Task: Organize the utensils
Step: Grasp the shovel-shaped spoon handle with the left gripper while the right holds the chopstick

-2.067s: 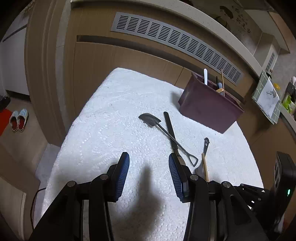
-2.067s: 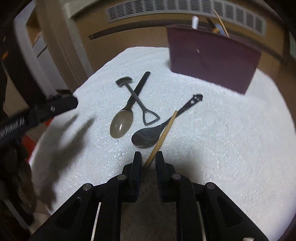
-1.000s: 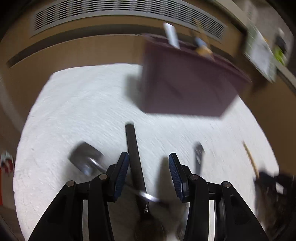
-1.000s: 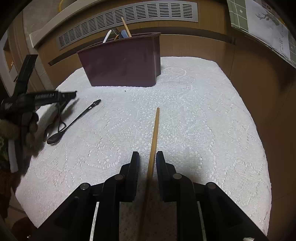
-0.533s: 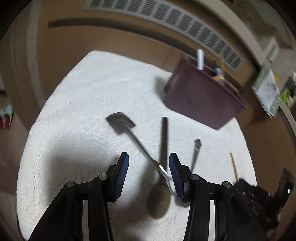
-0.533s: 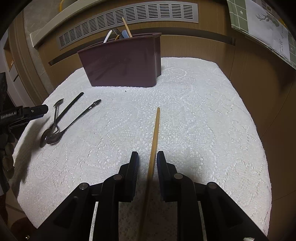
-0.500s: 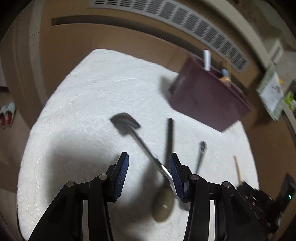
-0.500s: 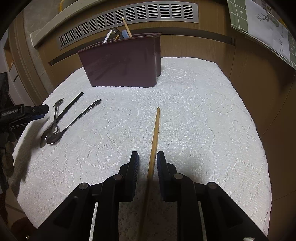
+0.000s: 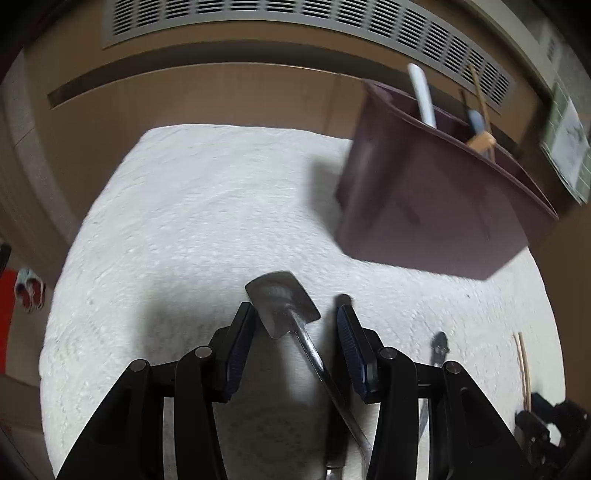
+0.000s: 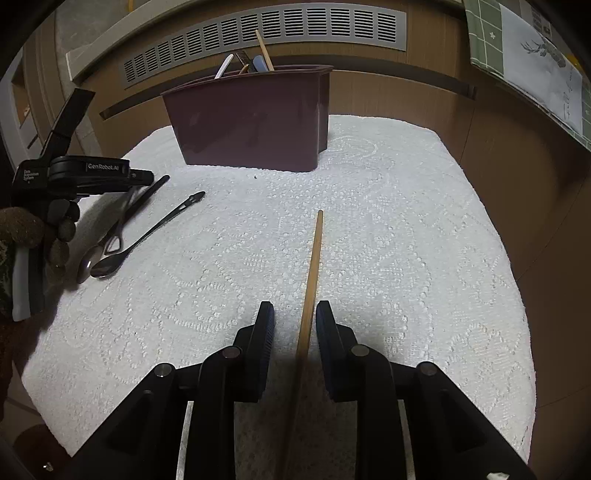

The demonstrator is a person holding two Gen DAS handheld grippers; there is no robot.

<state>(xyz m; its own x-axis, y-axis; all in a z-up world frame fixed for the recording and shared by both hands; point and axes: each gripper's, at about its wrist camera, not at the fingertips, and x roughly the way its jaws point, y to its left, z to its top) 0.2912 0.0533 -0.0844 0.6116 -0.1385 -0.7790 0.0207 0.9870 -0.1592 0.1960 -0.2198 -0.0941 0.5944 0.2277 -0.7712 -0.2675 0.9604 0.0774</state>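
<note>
**A:** Where do your utensils sit right now?

**B:** Your left gripper hangs over the shovel-shaped metal spoon. Its flat, squared blade lies between the blue-padded fingers, which stand wide apart and touch nothing; the thin steel stem runs back toward 5 o'clock under the gripper. A black spoon handle pokes out at 3 o'clock of that gripper.

**A:** And your right side?

**B:** Your right gripper straddles the wooden chopstick, a slim pale rod pointing to 12 o'clock. The fingers are parted, with a gap showing on both sides of the stick, so you are not clamping it. The stick lies on the white worktop cover, a textured cloth with raised lace-like swirls.

**A:** What lies further out?

**B:** In the right wrist view, at 10 o'clock, two glossy dark spoons lie side by side with bowls toward you, the looped end of the shovel spoon across them. At 12 o'clock stands the maroon plastic holder, smooth-walled with rounded corners, holding a white handle, a wooden stick and a blue piece upright. Behind it a slatted metal vent runs across brown wood panelling.
</note>
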